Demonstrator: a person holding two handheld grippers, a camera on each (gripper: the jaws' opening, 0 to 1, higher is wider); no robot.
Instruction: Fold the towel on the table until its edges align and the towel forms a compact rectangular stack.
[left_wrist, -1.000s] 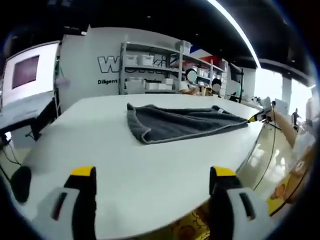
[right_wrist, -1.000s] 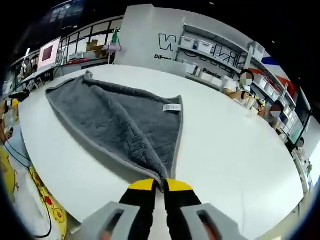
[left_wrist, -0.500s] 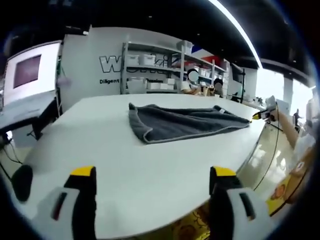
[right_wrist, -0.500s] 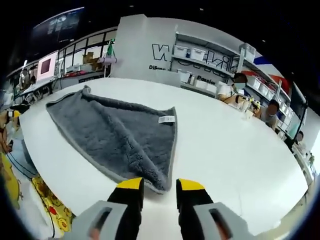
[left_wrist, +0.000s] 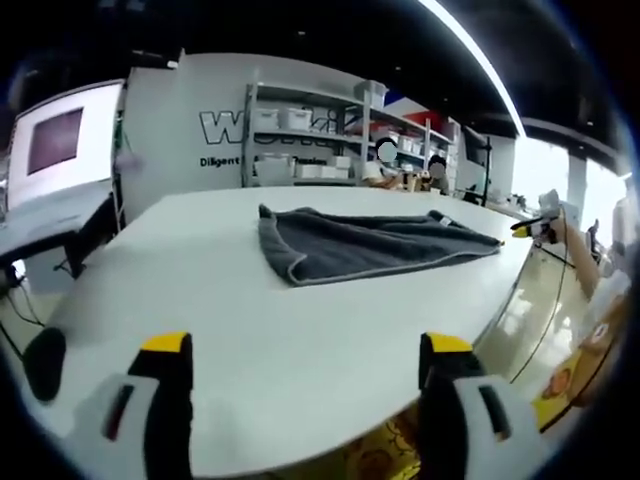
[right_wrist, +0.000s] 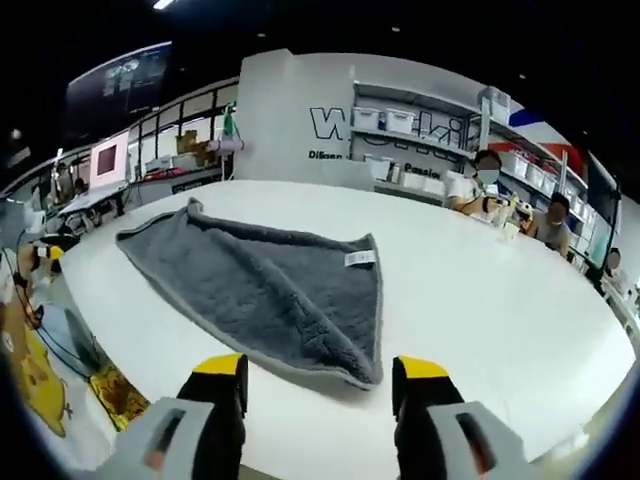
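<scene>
A dark grey towel (left_wrist: 370, 245) lies folded over on the white table (left_wrist: 250, 330), well ahead of my left gripper (left_wrist: 305, 350), which is open with nothing between its yellow-tipped jaws. In the right gripper view the same towel (right_wrist: 270, 295) spreads flat, its near corner just beyond my right gripper (right_wrist: 322, 372), which is open and apart from the cloth. A small white label (right_wrist: 359, 259) sits at the towel's far right corner. The other gripper (left_wrist: 535, 228) pokes in at the table's right edge in the left gripper view.
Shelves with white bins (left_wrist: 300, 140) stand behind the table along a white wall. A monitor (left_wrist: 55, 140) is at the left. People sit at the far right (right_wrist: 485, 185). The table's near edge (right_wrist: 120, 385) drops to a patterned floor mat (right_wrist: 30, 380).
My right gripper has let go of the towel's corner, opened wide and drawn back. The corner now lies flat on the table. The left gripper has stayed put.
</scene>
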